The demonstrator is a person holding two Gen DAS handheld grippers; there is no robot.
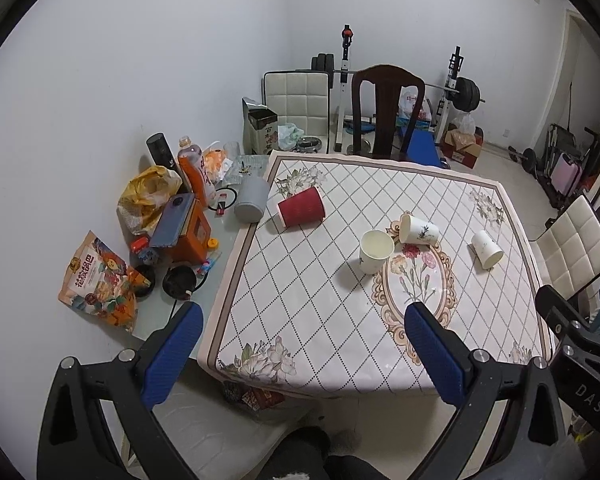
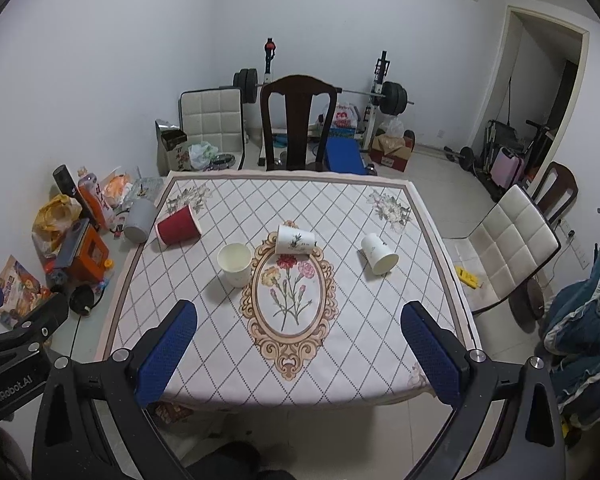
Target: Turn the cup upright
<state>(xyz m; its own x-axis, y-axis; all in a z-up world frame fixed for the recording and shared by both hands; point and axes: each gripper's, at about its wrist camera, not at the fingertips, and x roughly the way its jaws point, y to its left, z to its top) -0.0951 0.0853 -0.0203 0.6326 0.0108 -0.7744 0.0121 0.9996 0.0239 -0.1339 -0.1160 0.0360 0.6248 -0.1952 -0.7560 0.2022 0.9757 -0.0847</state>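
Observation:
Several paper cups are on the patterned tablecloth (image 2: 204,320). A red cup (image 1: 301,212) (image 2: 178,225) lies on its side at the far left. A white cup (image 1: 375,251) (image 2: 235,264) stands upright. A white flowered cup (image 1: 418,230) (image 2: 294,239) lies on its side at the centre. Another white cup (image 1: 486,249) (image 2: 378,253) lies on its side to the right. My left gripper (image 1: 300,344) and my right gripper (image 2: 300,344) are both open and empty, held above the table's near edge, well short of the cups.
A grey cup (image 1: 252,200), a juice bottle (image 1: 194,170), snack bags (image 1: 100,280) and an orange box (image 1: 188,236) crowd the table's left strip. A dark chair (image 2: 298,120) stands at the far side, a white chair (image 2: 508,248) on the right. Gym equipment stands behind.

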